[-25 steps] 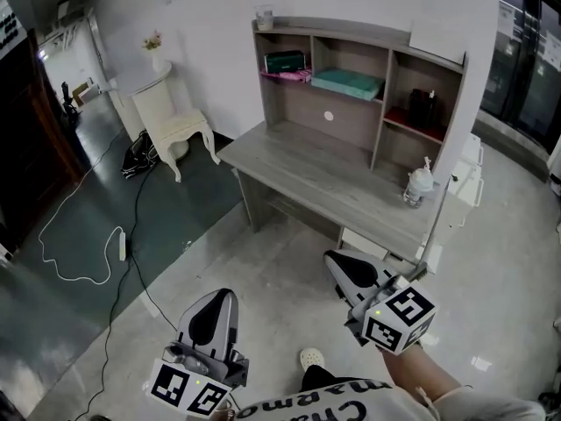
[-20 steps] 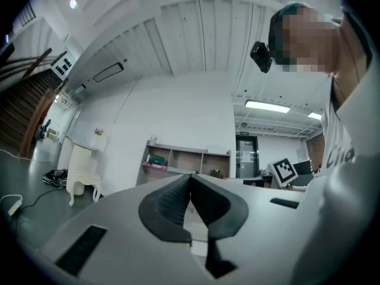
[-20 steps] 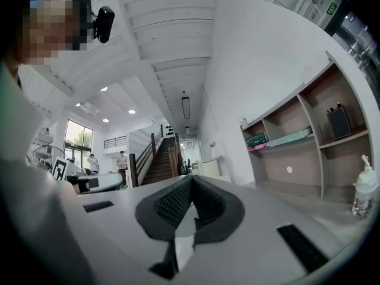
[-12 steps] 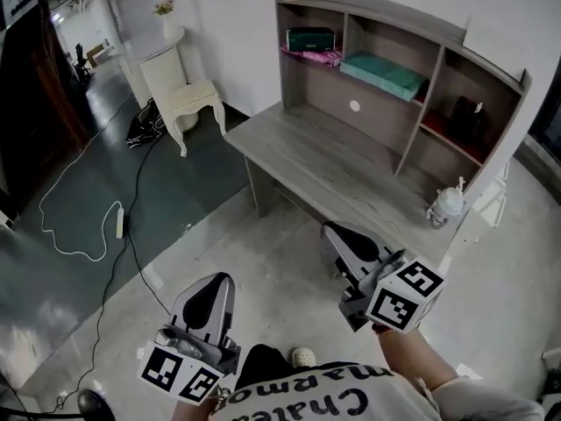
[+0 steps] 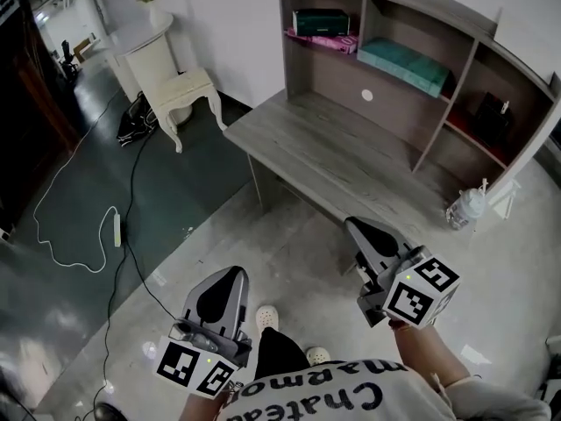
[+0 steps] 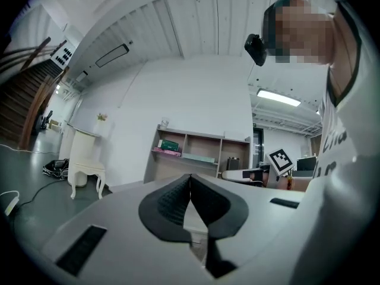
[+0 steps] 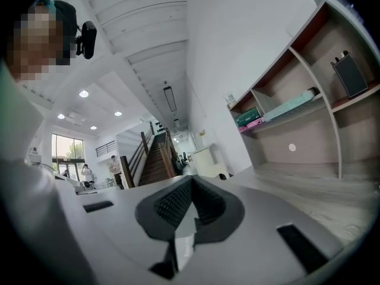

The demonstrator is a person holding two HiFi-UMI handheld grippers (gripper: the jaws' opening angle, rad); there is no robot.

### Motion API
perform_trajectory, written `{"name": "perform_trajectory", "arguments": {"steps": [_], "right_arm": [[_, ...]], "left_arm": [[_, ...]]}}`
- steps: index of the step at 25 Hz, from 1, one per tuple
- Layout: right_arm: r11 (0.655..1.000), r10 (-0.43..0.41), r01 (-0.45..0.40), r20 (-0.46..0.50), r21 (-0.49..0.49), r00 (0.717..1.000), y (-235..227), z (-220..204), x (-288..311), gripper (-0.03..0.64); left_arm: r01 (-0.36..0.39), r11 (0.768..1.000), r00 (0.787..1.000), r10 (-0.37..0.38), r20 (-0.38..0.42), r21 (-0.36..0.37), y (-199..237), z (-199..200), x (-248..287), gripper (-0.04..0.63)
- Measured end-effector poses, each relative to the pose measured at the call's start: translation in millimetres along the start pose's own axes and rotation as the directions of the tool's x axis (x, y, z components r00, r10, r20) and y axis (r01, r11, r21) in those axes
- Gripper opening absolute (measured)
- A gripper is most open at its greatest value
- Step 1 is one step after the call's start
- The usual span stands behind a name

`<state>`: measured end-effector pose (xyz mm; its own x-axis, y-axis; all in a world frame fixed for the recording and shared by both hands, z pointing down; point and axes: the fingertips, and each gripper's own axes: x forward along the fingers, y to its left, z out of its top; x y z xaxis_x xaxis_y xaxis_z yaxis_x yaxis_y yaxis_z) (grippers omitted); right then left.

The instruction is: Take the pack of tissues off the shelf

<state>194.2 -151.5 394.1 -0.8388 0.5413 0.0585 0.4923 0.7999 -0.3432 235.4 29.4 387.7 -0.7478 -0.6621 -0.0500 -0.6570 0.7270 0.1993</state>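
A grey desk [image 5: 342,160] carries a shelf unit [image 5: 478,55] with three compartments. In the middle one lies a flat teal pack [image 5: 416,65], [image 7: 291,107], which looks like the tissues. The left compartment holds a dark green box [image 5: 320,21] on a pink pack [image 5: 331,42]. Both grippers hang low in front of the desk, well short of the shelf. My left gripper [image 5: 228,273], [image 6: 190,177] is shut with nothing in it. My right gripper [image 5: 356,224], [image 7: 191,179] is shut and empty too, its tip near the desk's front edge.
A clear bottle [image 5: 465,208] stands at the desk's right end. A dark device [image 5: 493,117] sits in the right compartment. A white side table [image 5: 171,82] with a vase stands at the left wall. A white cable and power strip [image 5: 115,227] lie on the dark floor.
The person has stepped toward the desk, so it looks larger and nearer. Both grippers came along, still shut and empty.
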Motion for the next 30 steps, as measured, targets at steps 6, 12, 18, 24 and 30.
{"name": "perform_trajectory", "arguments": {"steps": [6, 12, 18, 24, 30], "right_arm": [[1.0, -0.015, 0.015, 0.013, -0.005, 1.0, -3, 15, 86, 0.009], [0.989, 0.143, -0.144, 0.254, -0.013, 0.957, 18, 69, 155, 0.009], [0.985, 0.084, -0.045, 0.237, -0.166, 0.968, 17, 76, 205, 0.009], [0.968, 0.013, 0.007, 0.075, -0.251, 0.997, 2, 49, 250, 0.009], [0.991, -0.105, 0.101, -0.039, -0.088, 0.994, -57, 31, 301, 0.009]], "left_arm": [[-0.034, 0.999, 0.999, 0.034, -0.021, 0.019, 92, 23, 36, 0.018], [0.001, 1.0, 1.0, -0.001, 0.03, -0.002, 181, 58, 60, 0.017], [0.041, 0.999, 0.997, -0.041, 0.059, -0.01, 239, 72, 79, 0.017], [0.072, 0.997, 0.997, -0.071, 0.04, -0.042, 267, 68, 108, 0.017], [0.05, 0.997, 0.999, -0.05, 0.003, -0.066, 302, 58, 142, 0.017]]}}
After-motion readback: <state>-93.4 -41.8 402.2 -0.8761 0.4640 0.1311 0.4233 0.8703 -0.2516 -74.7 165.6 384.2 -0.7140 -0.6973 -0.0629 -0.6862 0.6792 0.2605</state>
